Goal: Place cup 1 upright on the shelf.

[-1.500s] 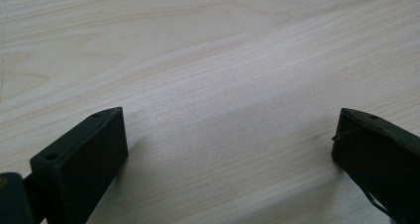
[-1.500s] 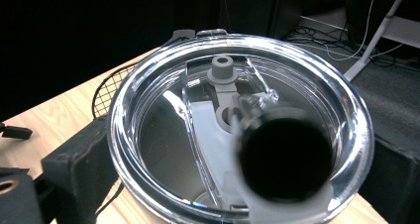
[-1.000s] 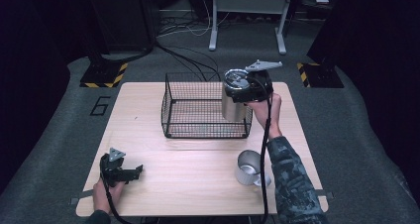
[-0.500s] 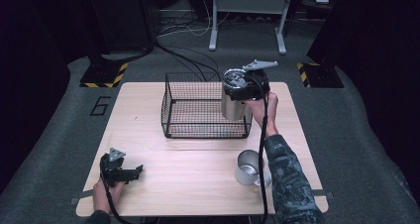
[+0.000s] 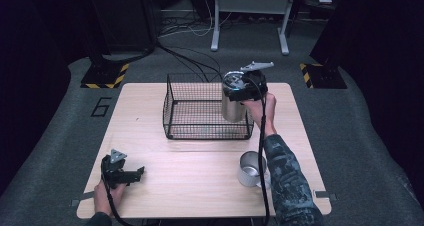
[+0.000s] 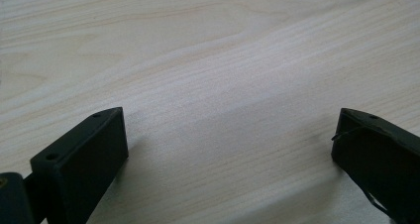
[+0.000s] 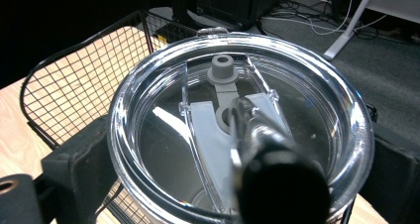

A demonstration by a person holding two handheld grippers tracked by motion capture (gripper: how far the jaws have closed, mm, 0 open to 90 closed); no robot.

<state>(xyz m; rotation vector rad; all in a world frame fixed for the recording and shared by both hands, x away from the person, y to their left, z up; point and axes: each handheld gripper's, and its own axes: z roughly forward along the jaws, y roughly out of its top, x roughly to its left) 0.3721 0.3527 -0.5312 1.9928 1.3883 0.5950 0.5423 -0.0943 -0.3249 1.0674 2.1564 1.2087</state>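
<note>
Right gripper is up in the upper middle of the high view, jaws clamped on either side of a steel tumbler with a clear lid. The tumbler hangs upright over the right end of the wire basket, its base down among the mesh; whether it touches the basket floor, I cannot tell. In the right gripper view the lid sits centre frame, black jaws pressed to its left and right, a grey slider across it, and a blurred shiny handle rising in front.

Left gripper rests low at the lower left of the high view, jaws spread wide with nothing between them. The left gripper view has bare pale wood between the two black jaws.

The wooden table carries a second steel mug at lower right, just beside the person's camouflage sleeve. Grey carpet around, cables and a white stand leg at top, striped yellow-black blocks at both sides.

Against half a second ago: the tumbler has edged slightly left and lower over the basket; left gripper has not budged.
</note>
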